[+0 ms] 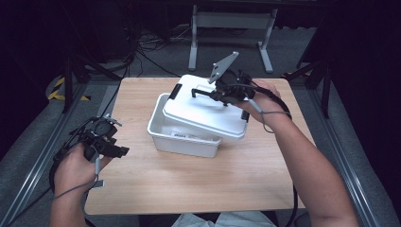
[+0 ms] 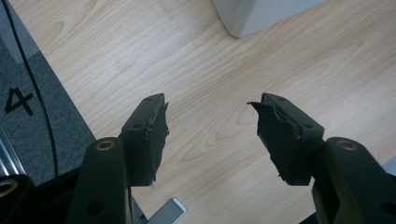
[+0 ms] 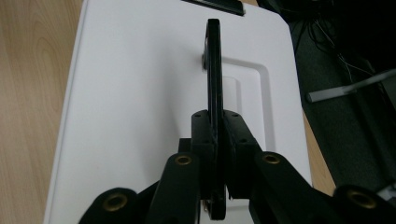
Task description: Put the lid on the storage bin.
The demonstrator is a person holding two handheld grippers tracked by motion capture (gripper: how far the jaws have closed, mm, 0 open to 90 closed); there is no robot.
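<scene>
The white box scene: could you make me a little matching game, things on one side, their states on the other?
Things:
1. lid
2. box
3. left gripper
4. right gripper

States:
A. open, over bare table
B. shut on the lid's black handle
C. askew on the box, leaving one end uncovered
D. stands on the table, partly uncovered

Pairs: 1-C, 2-D, 3-A, 4-B

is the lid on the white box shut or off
Off: the white lid sits skewed over the box, lifted by its black handle in the right gripper.
</scene>
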